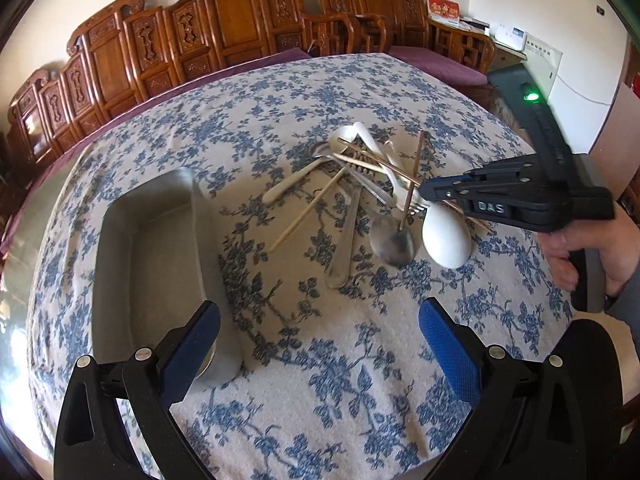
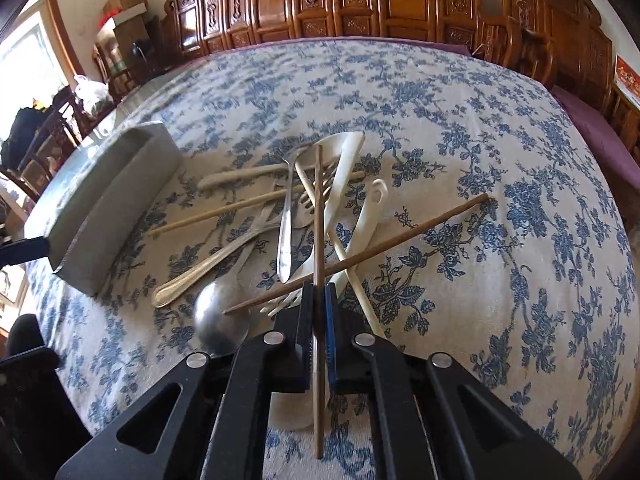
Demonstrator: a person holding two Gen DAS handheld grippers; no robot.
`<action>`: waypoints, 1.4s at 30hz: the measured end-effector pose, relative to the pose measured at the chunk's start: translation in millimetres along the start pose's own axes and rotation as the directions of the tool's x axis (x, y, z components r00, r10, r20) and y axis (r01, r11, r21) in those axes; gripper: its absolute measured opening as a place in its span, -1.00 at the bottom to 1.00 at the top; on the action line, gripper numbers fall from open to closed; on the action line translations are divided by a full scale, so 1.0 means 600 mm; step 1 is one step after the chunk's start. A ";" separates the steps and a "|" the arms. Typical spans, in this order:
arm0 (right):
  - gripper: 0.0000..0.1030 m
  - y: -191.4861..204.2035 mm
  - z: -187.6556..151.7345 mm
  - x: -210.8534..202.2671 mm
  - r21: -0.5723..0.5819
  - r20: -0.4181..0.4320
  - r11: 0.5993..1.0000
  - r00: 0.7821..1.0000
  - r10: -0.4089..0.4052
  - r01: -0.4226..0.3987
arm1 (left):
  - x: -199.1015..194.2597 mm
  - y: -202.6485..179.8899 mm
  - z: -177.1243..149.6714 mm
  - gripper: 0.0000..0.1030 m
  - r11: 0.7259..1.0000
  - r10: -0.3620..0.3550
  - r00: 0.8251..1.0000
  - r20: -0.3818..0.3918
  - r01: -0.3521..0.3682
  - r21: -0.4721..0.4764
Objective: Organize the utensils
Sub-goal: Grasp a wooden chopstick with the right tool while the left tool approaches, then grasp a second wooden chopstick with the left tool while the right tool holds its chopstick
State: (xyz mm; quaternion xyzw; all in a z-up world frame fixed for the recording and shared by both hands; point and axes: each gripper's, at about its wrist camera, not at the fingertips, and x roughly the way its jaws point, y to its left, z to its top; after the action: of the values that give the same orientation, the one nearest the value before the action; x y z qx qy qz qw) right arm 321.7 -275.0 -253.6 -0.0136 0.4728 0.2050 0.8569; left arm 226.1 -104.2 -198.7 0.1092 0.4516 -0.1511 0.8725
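Note:
A pile of utensils (image 1: 368, 184) lies on the table: metal spoons, forks, white plastic spoons and wooden chopsticks. My right gripper (image 2: 319, 292) is shut on a brown chopstick (image 2: 318, 216), which runs forward between its fingers over the pile (image 2: 304, 216). In the left wrist view the right gripper (image 1: 430, 192) sits at the pile's right edge. A second brown chopstick (image 2: 360, 256) lies crosswise. A grey metal tray (image 1: 148, 256) stands left of the pile, also in the right wrist view (image 2: 108, 200). My left gripper (image 1: 320, 340) is open and empty, its left finger over the tray's near corner.
The table wears a blue floral cloth (image 1: 360, 360). Carved wooden chairs (image 1: 224, 28) with purple cushions line the far side. A white ladle-like spoon (image 1: 446, 240) and a metal spoon (image 1: 392, 242) lie at the pile's near edge.

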 end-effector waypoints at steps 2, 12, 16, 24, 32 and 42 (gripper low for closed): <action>-0.88 -0.002 -0.004 -0.023 0.006 0.024 1.000 1.000 0.018 -0.018 | 0.007 -0.008 0.009 0.87 1.000 -0.008 1.000 0.005 0.008 0.009; -0.87 -0.056 -0.040 -0.117 0.095 0.095 0.995 0.995 -0.030 0.021 | 0.066 -0.054 0.064 0.50 0.996 -0.074 0.997 -0.002 0.074 0.046; -0.87 -0.092 -0.060 -0.119 0.134 0.071 0.988 0.994 -0.082 0.072 | 0.093 -0.070 0.087 0.31 0.993 -0.104 0.994 -0.013 0.105 0.047; -0.87 -0.135 -0.069 -0.132 0.203 0.093 0.977 0.992 -0.083 0.063 | 0.148 -0.109 0.136 -0.21 0.986 -0.137 0.990 -0.028 0.139 0.088; -0.87 -0.142 -0.068 -0.132 0.222 0.094 0.975 0.994 -0.051 0.029 | 0.199 -0.145 0.154 -0.45 0.977 -0.133 0.990 -0.050 0.140 0.163; -0.87 -0.142 -0.069 -0.135 0.227 0.100 0.974 0.994 -0.044 0.020 | 0.214 -0.138 0.161 -0.89 0.978 -0.151 0.986 -0.065 0.158 0.133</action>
State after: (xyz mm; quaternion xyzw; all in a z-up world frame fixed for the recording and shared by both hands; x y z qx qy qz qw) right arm 281.6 -389.6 -224.9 0.0870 0.4473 0.1365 0.8796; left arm 339.6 -234.0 -253.6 0.1379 0.4711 -0.2461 0.8358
